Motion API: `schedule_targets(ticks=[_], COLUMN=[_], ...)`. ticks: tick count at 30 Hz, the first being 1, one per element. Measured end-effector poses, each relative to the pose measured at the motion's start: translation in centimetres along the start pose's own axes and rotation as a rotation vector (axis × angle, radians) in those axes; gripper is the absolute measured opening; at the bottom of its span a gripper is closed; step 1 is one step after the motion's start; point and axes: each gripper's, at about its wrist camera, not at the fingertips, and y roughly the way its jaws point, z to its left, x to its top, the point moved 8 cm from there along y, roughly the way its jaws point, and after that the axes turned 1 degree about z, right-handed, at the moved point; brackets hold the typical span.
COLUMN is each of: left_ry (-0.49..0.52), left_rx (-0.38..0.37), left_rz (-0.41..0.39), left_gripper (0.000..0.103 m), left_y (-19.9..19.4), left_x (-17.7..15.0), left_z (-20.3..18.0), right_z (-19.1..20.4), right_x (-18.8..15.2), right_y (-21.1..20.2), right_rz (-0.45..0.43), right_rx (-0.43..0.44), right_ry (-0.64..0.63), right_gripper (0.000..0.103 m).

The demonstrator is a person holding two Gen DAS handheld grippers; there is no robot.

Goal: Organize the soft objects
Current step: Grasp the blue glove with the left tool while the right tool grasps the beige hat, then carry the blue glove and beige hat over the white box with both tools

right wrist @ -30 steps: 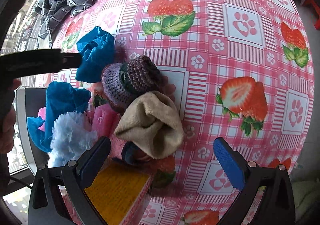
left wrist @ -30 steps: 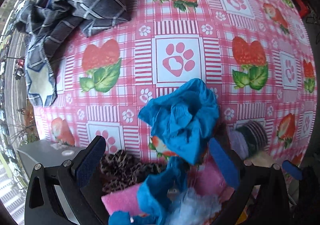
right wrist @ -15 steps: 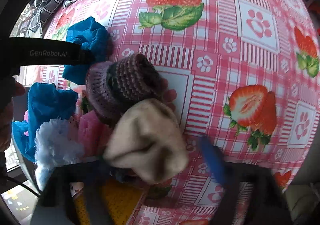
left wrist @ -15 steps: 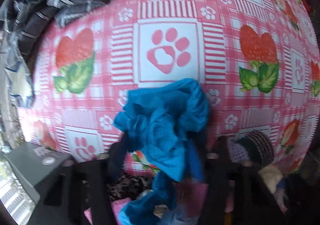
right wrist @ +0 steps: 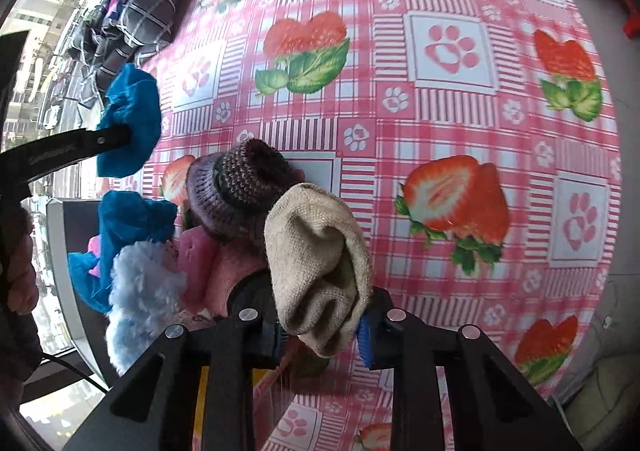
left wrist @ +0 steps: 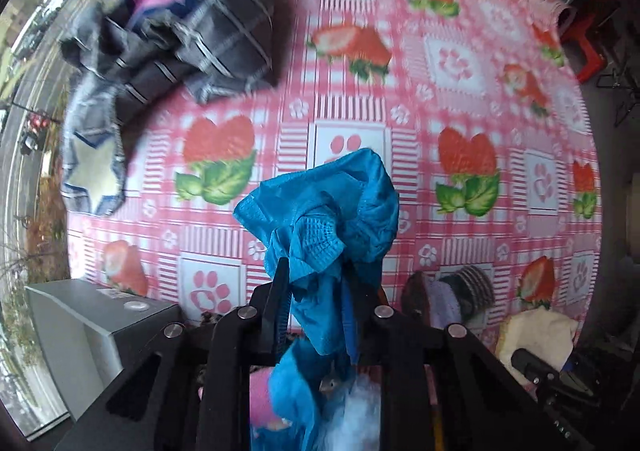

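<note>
My left gripper (left wrist: 316, 291) is shut on a crumpled blue cloth (left wrist: 332, 219) and holds it above the pink strawberry tablecloth (left wrist: 352, 123). The same cloth shows in the right wrist view (right wrist: 132, 119), gripped by the left gripper's black finger. My right gripper (right wrist: 324, 331) is shut on a beige knit sock (right wrist: 316, 263). Beside it lies a pile: a purple striped knit hat (right wrist: 236, 187), a pink fleece piece (right wrist: 208, 267), a light blue fluffy piece (right wrist: 140, 291) and another blue cloth (right wrist: 124, 231).
Dark plaid clothes (left wrist: 192, 35) lie heaped at the table's far left. A grey box (left wrist: 92, 323) stands past the table's near left edge. A yellow box (right wrist: 204, 411) sits under the right gripper. A red stool (left wrist: 588, 51) stands beyond the far right.
Both grippers have closed: the left on the blue cloth, the right on the beige sock. The left has lifted the blue cloth off the pile.
</note>
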Motion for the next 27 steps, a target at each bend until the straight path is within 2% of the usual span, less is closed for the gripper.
schedule_targets(ticks=[5,11,19,27], left_ry=[0.036,0.055,0.121,0.200], left_rx=[-0.022,-0.029,-0.032,-0.108], left_rz=[-0.065,-0.087,-0.112,-0.128], left_gripper=[0.025,0.025,0.025,0.025], left_y=[-3.6,-6.5,-8.8,-9.9], left_x=[-1.6,-5.0,-9.9,-13.6], left_z=[-0.8,-0.2,0.5,0.9], right_z=[0.3,-1.5,-1.0,1.7], right_x=[-1.5,-4.6,-7.3,-10.4], right_y=[-2.5,-5.5,-8.4,-10.1], right_rz=[-0.026,-0.053,-0.094,-0.155], right_rx=[0.012,0.025,0.020,-0.008], right_ry=[-0.005,0.014,0.041,0.082], right_gripper=[0.028,0.028,0.028,0.028])
